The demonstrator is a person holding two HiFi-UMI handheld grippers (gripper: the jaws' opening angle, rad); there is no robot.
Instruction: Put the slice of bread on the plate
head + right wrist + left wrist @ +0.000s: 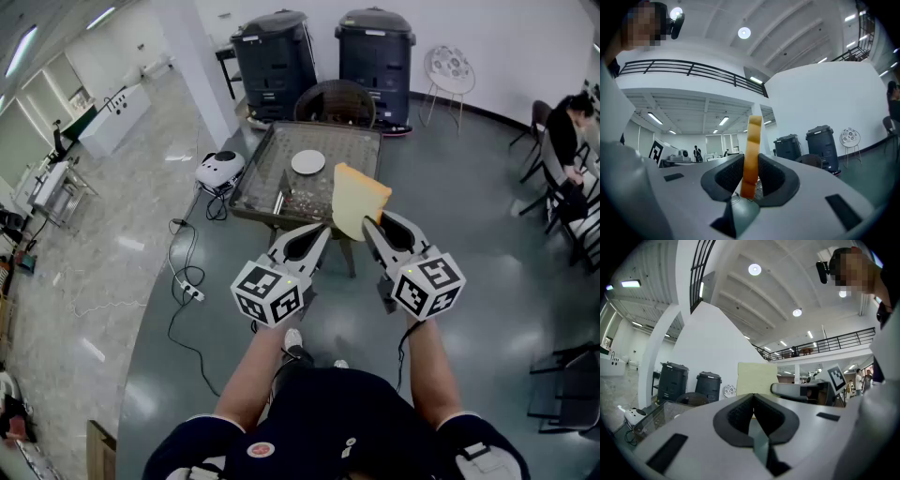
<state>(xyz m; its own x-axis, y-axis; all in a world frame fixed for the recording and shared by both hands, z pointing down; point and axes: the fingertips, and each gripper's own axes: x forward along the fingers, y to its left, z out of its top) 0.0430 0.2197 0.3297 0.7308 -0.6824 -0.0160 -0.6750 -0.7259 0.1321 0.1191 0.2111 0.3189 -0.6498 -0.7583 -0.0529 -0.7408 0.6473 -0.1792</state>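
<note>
A pale slice of bread (356, 199) stands upright, clamped at its lower edge by my right gripper (371, 225), held level in the air. In the right gripper view the bread (752, 150) shows edge-on with its brown crust, and the pads of the right gripper (750, 164) press on both sides. My left gripper (322, 229) is alongside to the left, shut with nothing in it; its jaws meet in the left gripper view (752, 399), where the bread (757, 378) shows beyond. The small white plate (307, 162) lies on the low table (267, 150) ahead of and below both grippers.
Two black bins (275, 61) (376, 52) and a wicker chair (336, 101) stand behind the table. A white appliance (219, 169) and a power strip with cables (192, 292) lie on the floor at left. A seated person (567, 131) and chairs are at right.
</note>
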